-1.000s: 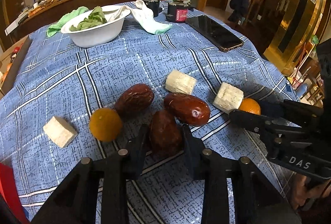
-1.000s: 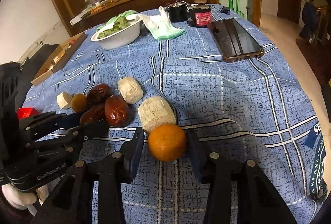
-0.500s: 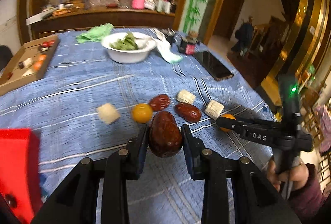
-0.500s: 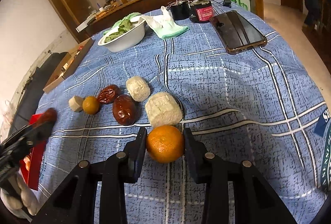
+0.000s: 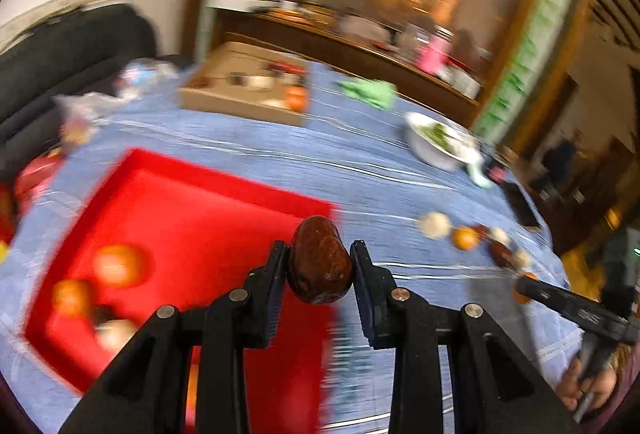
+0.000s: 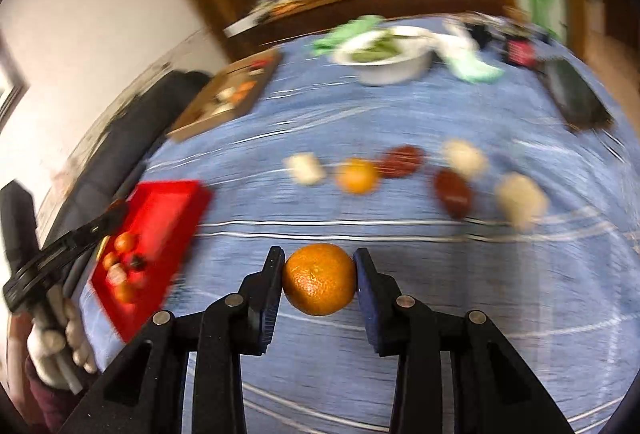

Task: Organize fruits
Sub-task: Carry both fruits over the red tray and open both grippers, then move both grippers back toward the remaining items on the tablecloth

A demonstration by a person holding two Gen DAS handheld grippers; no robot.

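My left gripper [image 5: 320, 266] is shut on a dark brown date [image 5: 319, 266] and holds it in the air over the right edge of a red tray [image 5: 192, 209]. The tray holds oranges [image 5: 118, 266] and a pale piece. My right gripper [image 6: 319, 280] is shut on an orange [image 6: 319, 280], lifted above the blue tablecloth. On the cloth lie a small orange [image 6: 356, 175], two dates [image 6: 454, 191], and pale banana pieces [image 6: 520, 199]. The red tray shows at the left in the right wrist view [image 6: 160, 218].
A white bowl of greens [image 6: 384, 55] stands at the far side, with a green cloth [image 6: 472, 67] and a phone [image 6: 576, 99] to its right. A cardboard box [image 6: 228, 93] lies at the far left. Both views are blurred by motion.
My left gripper has lifted the date off the cloth and swung left over the red tray. My right gripper has raised the orange and turned left.
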